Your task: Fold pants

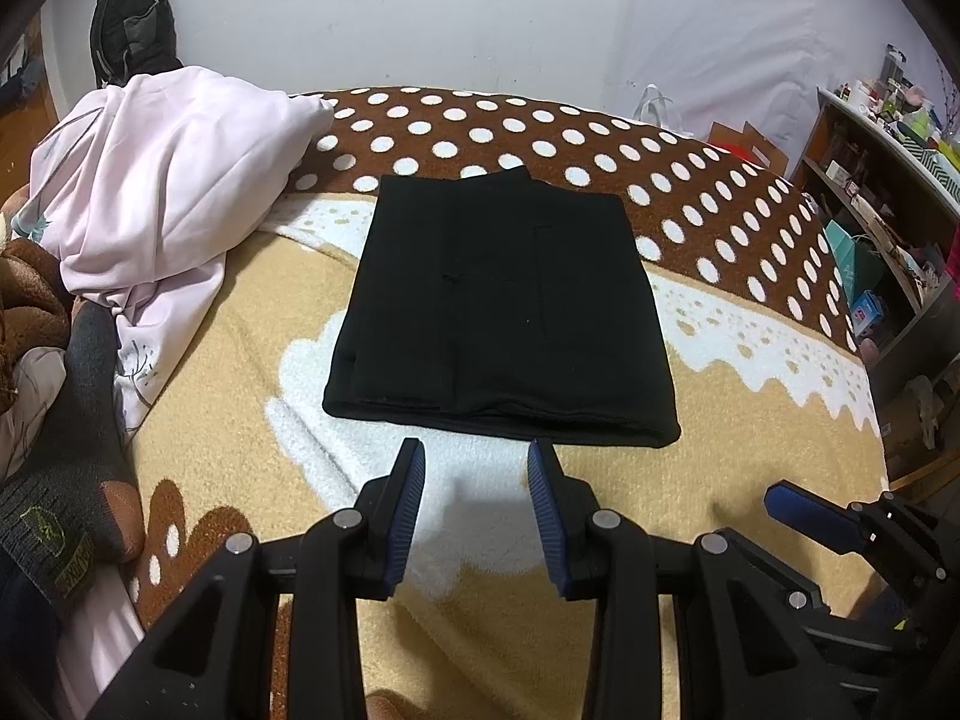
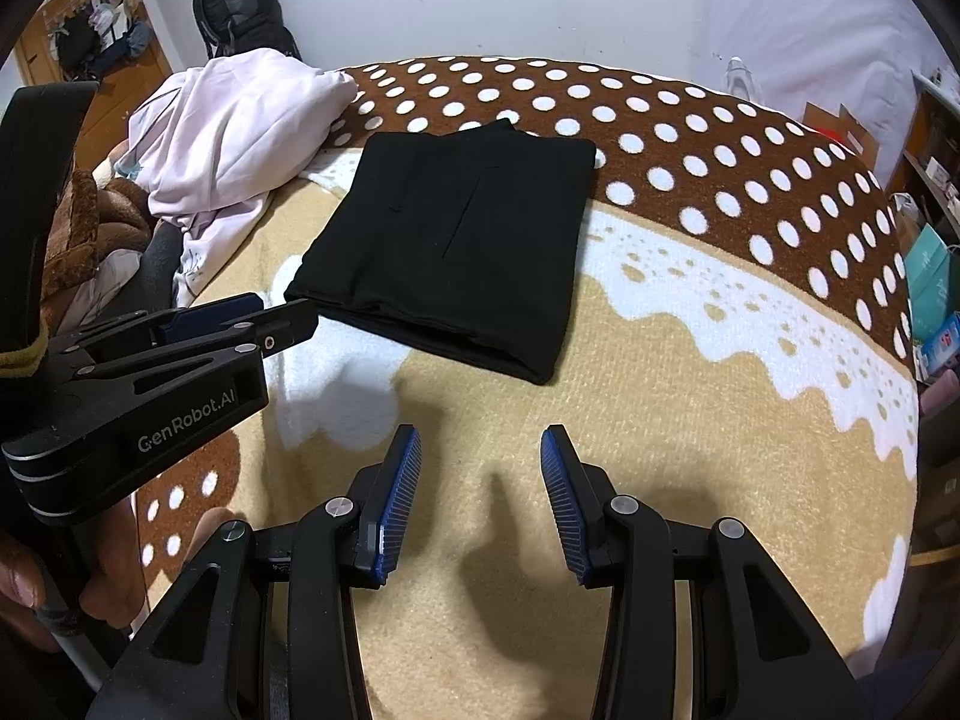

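Nearby, pink bedding [image 1: 174,180] heaped left of folded pants [image 1: 498,312].

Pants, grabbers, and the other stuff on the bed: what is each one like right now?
black pants: folded into a flat rectangle, lying on the blanket, nothing touching them.
left gripper: open, empty, just short of the pants' near edge.
right gripper: open, empty, above bare blanket.
blanket: spread flat over the bed.
pale pink bedding: crumpled in a heap beside the pants.
black backpack: upright against the wall.
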Demonstrator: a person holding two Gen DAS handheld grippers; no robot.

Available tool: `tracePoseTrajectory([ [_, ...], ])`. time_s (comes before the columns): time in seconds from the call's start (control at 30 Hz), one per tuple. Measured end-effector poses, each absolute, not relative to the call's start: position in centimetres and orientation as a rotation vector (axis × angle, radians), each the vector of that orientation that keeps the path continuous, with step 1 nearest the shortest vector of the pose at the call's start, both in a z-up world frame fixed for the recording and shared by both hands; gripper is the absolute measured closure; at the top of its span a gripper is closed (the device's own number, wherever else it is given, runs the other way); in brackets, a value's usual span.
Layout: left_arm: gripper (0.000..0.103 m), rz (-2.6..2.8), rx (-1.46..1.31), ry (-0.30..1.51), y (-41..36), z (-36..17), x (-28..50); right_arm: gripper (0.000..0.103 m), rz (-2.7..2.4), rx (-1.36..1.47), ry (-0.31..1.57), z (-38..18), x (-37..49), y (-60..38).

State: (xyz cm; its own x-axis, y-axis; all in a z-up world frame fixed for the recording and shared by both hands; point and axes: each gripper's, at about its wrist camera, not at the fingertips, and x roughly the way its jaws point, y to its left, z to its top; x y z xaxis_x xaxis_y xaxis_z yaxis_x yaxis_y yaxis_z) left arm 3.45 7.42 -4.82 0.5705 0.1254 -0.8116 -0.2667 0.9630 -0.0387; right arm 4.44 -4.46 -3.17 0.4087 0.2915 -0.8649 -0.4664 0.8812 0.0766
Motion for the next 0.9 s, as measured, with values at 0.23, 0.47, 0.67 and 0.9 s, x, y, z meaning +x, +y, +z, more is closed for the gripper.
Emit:
tracePoseTrajectory([
  [0.23,0.065,0.231,-0.164,0.936,7.41,-4.77,3.44,0.060,0.480,-0.185,1.047,-3.15,4.38,-4.39],
  [0.47,0.065,0.220,-0.173,0.945,7.28,-5.07,3.48,0.060,0.481,-0.188,1.046,-3.20,4.34,-4.35],
  [0.67,0.065,0.218,-0.165,0.949,7.05,-5.19,3.49,0.060,0.481,-0.186,1.049,-3.22,4.31,-4.34],
  [0.9,0.065,0.221,-0.167,0.949,7.22,-5.07,3.58,0.060,0.483,-0.186,1.049,-3.23,4.28,-4.31],
])
